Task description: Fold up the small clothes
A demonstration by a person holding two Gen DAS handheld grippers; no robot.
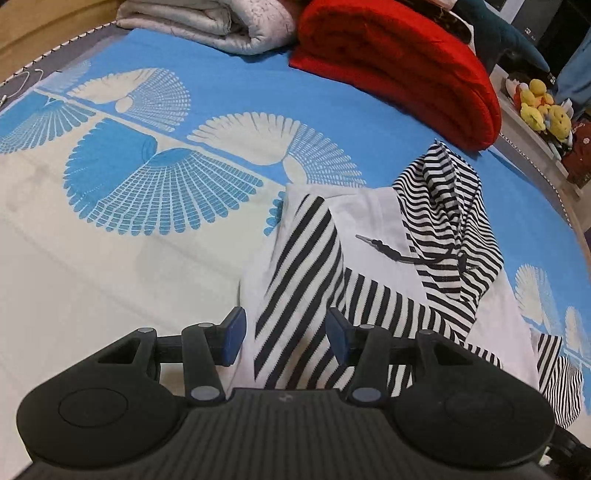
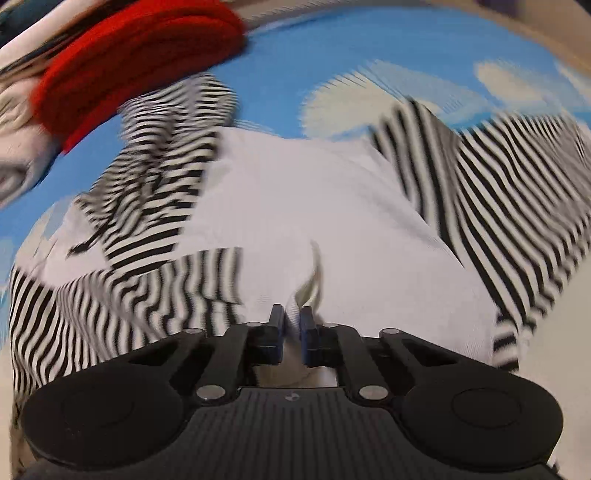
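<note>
A soft top (image 1: 369,236), white with black stripes, lies crumpled on the blue bed sheet (image 1: 240,92). The left gripper (image 1: 286,334) is half open over a striped sleeve, pinching nothing. The right gripper (image 2: 291,325) is almost closed, pinching white cloth. Only the left view shows yellow plush toys (image 1: 543,107).

You're in a home bedroom. You work over a bed (image 1: 110,258) spread with a blue and cream sheet (image 1: 229,96) printed with fan shapes. At its far edge lie a folded grey quilt (image 1: 207,26) and a folded red blanket (image 1: 399,70). Beside the bed, yellow plush toys (image 1: 543,107) sit on a low ledge.
</note>
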